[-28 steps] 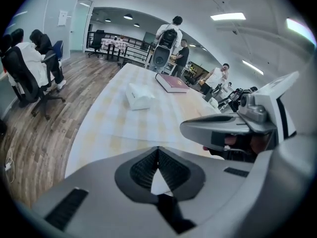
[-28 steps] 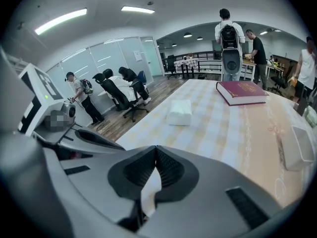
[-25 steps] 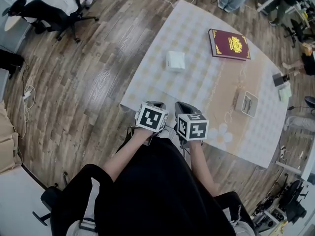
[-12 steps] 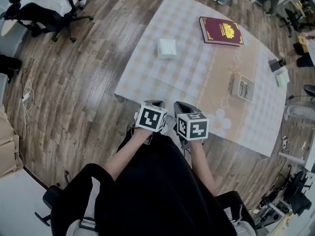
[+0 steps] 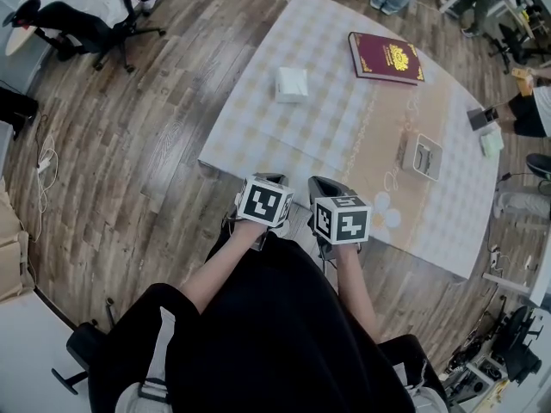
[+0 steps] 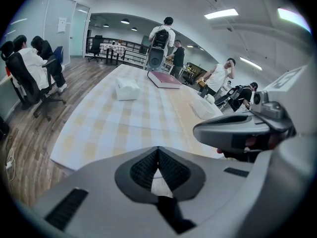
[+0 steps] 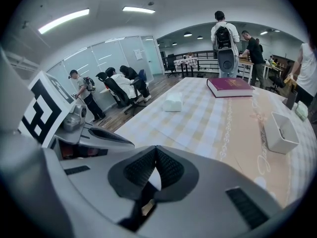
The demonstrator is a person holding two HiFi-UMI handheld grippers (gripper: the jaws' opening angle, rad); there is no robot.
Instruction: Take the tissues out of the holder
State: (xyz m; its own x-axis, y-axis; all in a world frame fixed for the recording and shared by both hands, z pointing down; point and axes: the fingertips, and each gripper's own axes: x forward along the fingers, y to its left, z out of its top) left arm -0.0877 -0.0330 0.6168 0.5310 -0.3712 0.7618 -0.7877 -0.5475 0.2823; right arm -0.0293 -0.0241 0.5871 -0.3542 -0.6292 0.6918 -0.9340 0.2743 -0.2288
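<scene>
Since a second ago the desk (image 5: 327, 136) has slid up and left in my head view. My left gripper (image 6: 157, 152) has its fingers pressed together on nothing, and my right gripper (image 7: 156, 150) likewise. From them, a white tissue pack (image 5: 291, 84) lies at 12 o'clock, a maroon book (image 5: 386, 57) at 1, and the white holder (image 5: 421, 156) at 2, well apart.

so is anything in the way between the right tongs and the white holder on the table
Nothing visible. Only bare checked tablecloth lies between the right tongs and the white rectangular holder. The dark red hardcover book and the small white pack sit farther back, off that line.
</scene>
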